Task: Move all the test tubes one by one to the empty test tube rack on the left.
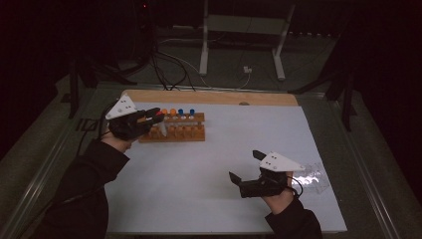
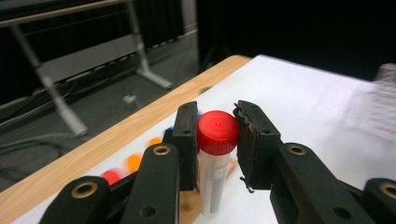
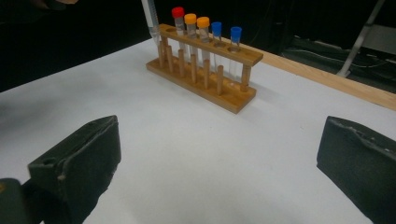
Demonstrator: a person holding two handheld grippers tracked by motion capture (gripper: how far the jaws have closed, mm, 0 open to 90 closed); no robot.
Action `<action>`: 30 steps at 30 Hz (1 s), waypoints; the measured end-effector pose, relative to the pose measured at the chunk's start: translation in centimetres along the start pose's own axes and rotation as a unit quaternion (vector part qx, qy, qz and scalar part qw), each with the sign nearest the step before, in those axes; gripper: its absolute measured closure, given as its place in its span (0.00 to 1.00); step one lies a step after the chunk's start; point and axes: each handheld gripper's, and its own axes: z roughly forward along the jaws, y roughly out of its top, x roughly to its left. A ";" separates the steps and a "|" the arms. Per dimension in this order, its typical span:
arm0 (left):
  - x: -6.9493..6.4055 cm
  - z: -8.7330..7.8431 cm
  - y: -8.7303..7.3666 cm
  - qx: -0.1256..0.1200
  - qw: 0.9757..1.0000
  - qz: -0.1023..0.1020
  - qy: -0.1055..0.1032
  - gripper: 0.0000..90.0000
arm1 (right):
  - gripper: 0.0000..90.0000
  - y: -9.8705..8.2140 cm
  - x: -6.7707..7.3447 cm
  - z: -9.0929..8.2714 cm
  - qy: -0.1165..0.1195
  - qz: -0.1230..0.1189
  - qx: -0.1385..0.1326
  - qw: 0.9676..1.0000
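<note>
A wooden tube rack (image 1: 171, 133) stands at the back left of the white table top and holds several capped tubes: red (image 3: 177, 11), orange (image 3: 190, 18) and blue (image 3: 236, 32). My left gripper (image 1: 152, 118) hovers over the rack's left end, shut on a clear tube with a red cap (image 2: 217, 133); the jaws press on the cap from both sides. The tube's lower tip (image 3: 150, 23) hangs upright just by the rack's end hole. My right gripper (image 1: 244, 165) rests low at the front right, wide open with nothing between its pads (image 3: 79, 158).
A clear plastic bag (image 1: 312, 177) lies just right of the right hand. A wooden strip (image 1: 209, 97) runs along the table's far edge. Beyond it are a metal desk frame (image 1: 239, 30) and cables on the floor.
</note>
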 end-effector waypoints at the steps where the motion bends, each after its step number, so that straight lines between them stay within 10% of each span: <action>1: 0.5 -0.1 -0.2 0.003 1.000 -0.005 0.006 0.80 | 0.00 0.0 0.0 0.0 0.001 0.000 -0.001 1.000; 16: 5.2 0.9 -1.2 -0.007 0.993 -0.043 0.106 0.80 | 0.00 -0.1 -0.2 0.0 -0.003 -0.003 -0.001 1.000; 30: 5.7 3.7 -3.8 0.021 0.991 -0.061 0.116 0.80 | 0.00 -0.3 -0.4 0.0 -0.003 0.001 0.001 1.000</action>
